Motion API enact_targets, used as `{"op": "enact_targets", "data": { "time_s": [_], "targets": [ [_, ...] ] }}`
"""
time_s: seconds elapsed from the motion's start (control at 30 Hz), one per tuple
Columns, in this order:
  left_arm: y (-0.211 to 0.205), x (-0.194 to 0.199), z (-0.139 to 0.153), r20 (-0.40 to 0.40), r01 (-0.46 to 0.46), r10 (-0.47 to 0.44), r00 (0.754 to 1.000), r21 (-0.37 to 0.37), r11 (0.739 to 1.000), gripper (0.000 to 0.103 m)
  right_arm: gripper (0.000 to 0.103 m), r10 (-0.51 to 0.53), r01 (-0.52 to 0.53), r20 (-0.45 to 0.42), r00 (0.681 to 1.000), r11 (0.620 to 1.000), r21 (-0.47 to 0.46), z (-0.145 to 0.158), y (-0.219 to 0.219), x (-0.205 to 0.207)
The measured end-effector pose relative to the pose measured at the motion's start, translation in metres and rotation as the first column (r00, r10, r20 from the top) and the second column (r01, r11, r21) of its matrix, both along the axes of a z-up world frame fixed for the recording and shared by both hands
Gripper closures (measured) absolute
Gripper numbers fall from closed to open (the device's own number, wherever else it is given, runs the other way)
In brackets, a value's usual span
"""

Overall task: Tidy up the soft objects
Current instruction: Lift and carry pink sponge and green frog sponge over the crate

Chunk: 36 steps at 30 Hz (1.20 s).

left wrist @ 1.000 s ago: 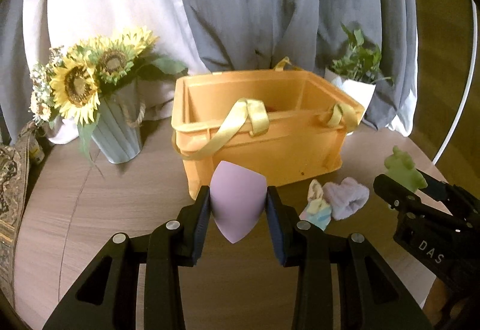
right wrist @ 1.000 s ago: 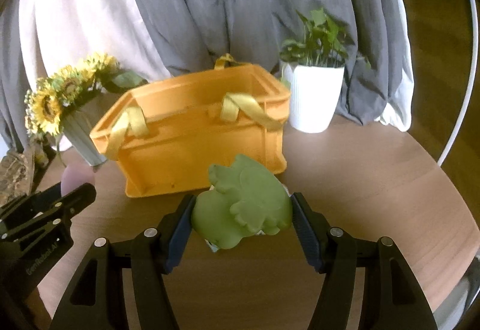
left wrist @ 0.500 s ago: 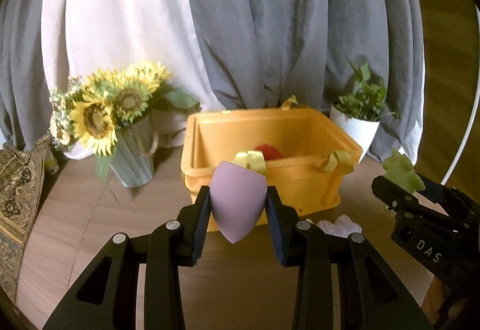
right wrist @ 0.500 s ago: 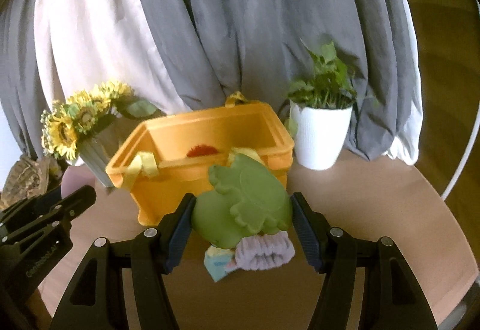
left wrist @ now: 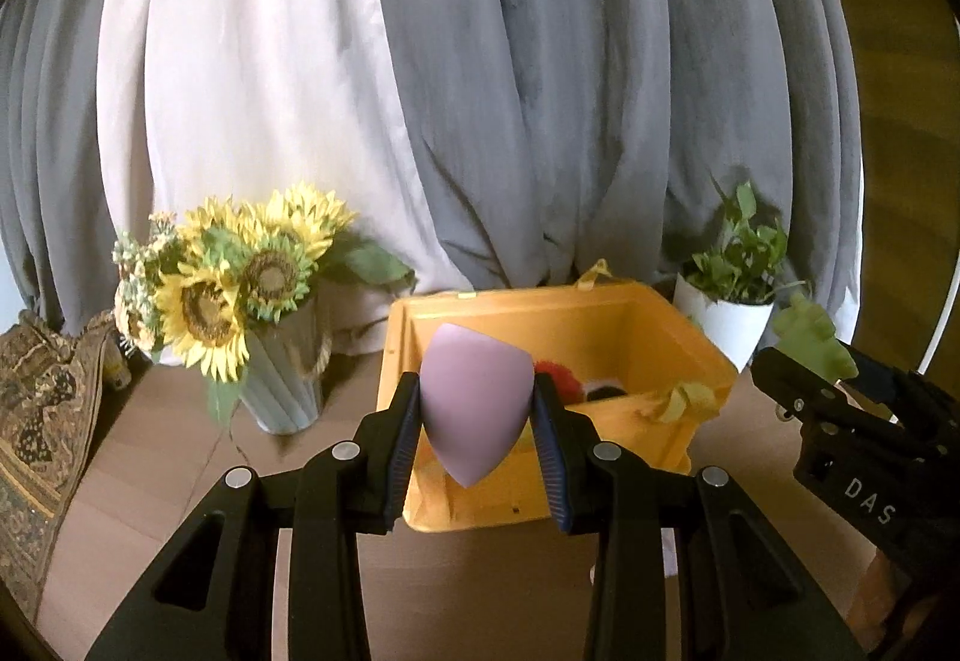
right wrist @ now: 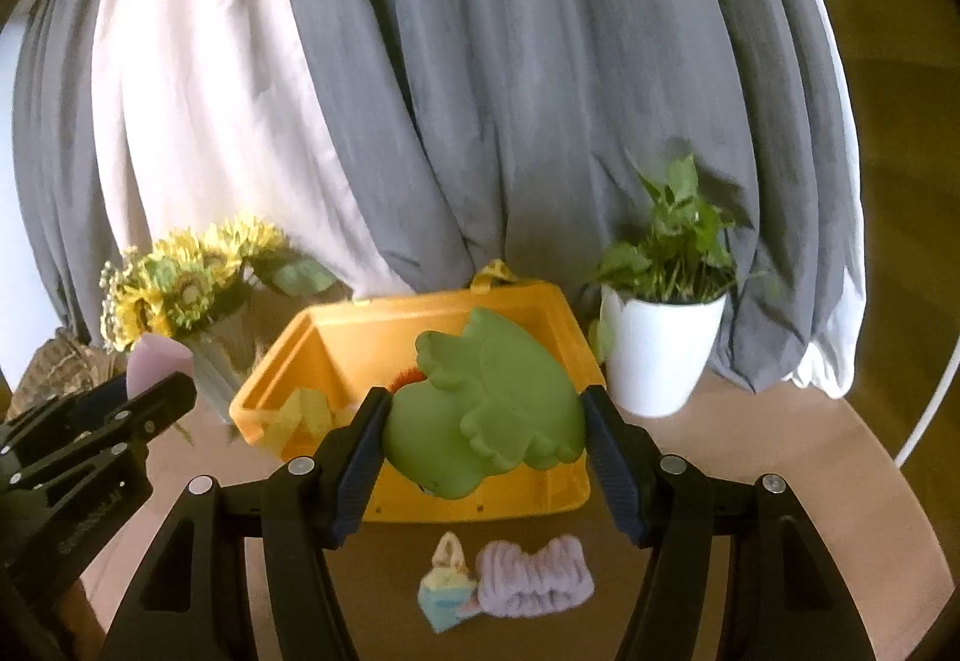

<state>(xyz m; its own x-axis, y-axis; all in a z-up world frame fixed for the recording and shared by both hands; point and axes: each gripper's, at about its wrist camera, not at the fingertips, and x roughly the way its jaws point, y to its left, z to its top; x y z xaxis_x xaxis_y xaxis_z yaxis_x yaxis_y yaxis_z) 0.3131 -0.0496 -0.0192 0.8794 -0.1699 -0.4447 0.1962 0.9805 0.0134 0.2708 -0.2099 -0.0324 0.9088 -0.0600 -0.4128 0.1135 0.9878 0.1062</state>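
Raised toward bin (left wrist: 558, 325): left gripper (left wrist: 477, 418) clenching sponge (left wrist: 474, 409), right gripper (right wrist: 483, 430) clenching green toy (right wrist: 486, 409); drop-in likely next.

Left gripper (left wrist: 477, 421) and right gripper (right wrist: 485, 442) raised, jaws clamped.

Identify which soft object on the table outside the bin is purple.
The fuzzy purple headband, lying right of the pale blue-and-yellow plush. Both lie before the orange bin.

Sunflowers in a grey vase (left wrist: 282, 379), a white potted plant (right wrist: 657, 355), grey-and-white curtains (left wrist: 480, 90) behind a wooden table (left wrist: 156, 457)
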Motion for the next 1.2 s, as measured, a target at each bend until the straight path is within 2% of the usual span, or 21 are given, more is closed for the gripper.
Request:
{"op": "enact_targets", "data": {
  "time_s": [0.63,1.2],
  "targets": [
    [-0.011,0.052,0.013,0.053,0.006,-0.006,0.999,0.008,1.0,0.067,0.038,-0.009,0.009,0.054,0.999,1.0,0.003,0.016,-0.012,0.054],
    [-0.018,0.107,-0.005,0.02,-0.013,0.012,1.0,0.03,0.999,0.067,0.038,0.014,-0.014,-0.002,1.0,1.0,-0.009,0.005,-0.023,0.119]
  ]
}}
